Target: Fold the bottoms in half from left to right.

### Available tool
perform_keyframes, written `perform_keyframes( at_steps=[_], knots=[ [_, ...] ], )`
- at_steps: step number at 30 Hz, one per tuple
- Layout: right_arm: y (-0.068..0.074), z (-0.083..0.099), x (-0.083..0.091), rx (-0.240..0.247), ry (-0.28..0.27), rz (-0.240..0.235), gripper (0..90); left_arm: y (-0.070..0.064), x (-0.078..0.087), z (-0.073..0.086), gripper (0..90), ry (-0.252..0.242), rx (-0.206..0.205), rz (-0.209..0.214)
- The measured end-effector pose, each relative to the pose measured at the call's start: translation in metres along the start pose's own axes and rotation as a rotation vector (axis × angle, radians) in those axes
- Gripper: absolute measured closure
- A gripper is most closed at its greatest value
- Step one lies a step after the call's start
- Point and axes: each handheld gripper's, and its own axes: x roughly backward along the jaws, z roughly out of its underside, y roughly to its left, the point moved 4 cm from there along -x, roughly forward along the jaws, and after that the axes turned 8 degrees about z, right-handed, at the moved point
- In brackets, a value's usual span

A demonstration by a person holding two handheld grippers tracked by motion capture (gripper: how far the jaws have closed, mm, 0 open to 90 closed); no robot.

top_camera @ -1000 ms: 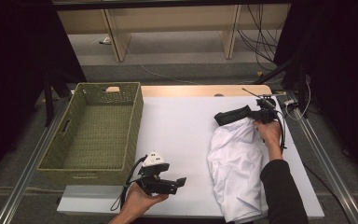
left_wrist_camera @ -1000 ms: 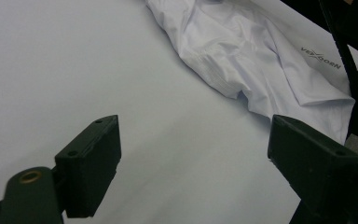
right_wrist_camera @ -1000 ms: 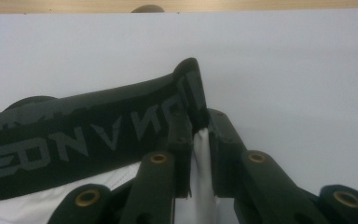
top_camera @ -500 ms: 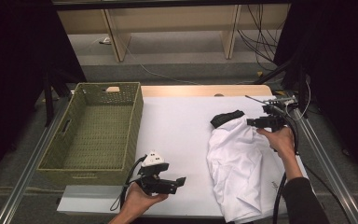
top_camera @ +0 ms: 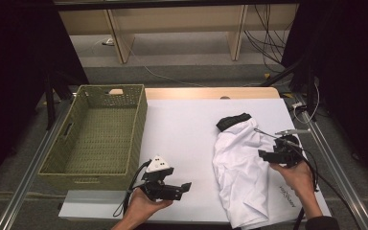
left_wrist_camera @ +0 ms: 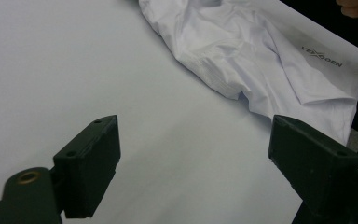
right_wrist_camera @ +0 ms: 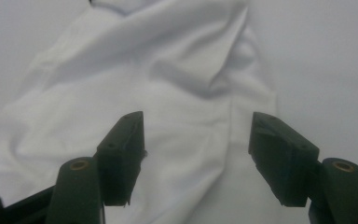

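- Bench (top_camera: 187,124): the shirt (top_camera: 242,177) is lying crumpled on its right side, well apart from the basket (top_camera: 98,134).
- Right gripper (top_camera: 264,154): having let go of the black collar (top_camera: 234,121) and drawn back, it is hovering wide open over the shirt, suggesting a regrasp.
- Left gripper (top_camera: 184,188): waiting open, holding nothing.

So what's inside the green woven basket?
Nothing that shows: the green woven basket looks empty, its woven floor bare. Its near wall hides a strip of floor just behind it, so that strip can't be checked.
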Motion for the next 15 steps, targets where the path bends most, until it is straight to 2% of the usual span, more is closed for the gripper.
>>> perform_keyframes(
  at_steps=[4, 8, 11, 15],
  knots=[
    [0.008, 0.017, -0.007, 0.030, 0.067, 0.025, 37.9, -0.001, 0.000, 0.000, 16.6, 0.001, -0.005, 0.000],
    [0.012, 0.027, -0.011, 0.045, 0.111, 0.043, 39.5, -0.001, 0.000, 0.000, 16.6, 0.002, -0.005, 0.001],
    [0.012, 0.031, -0.012, 0.047, 0.134, 0.062, 44.4, -0.001, -0.001, 0.001, 16.6, 0.004, -0.003, 0.002],
    [0.008, 0.037, -0.010, 0.041, 0.151, 0.056, 53.0, -0.001, -0.001, 0.001, 16.6, 0.007, -0.004, 0.002]
  ],
)
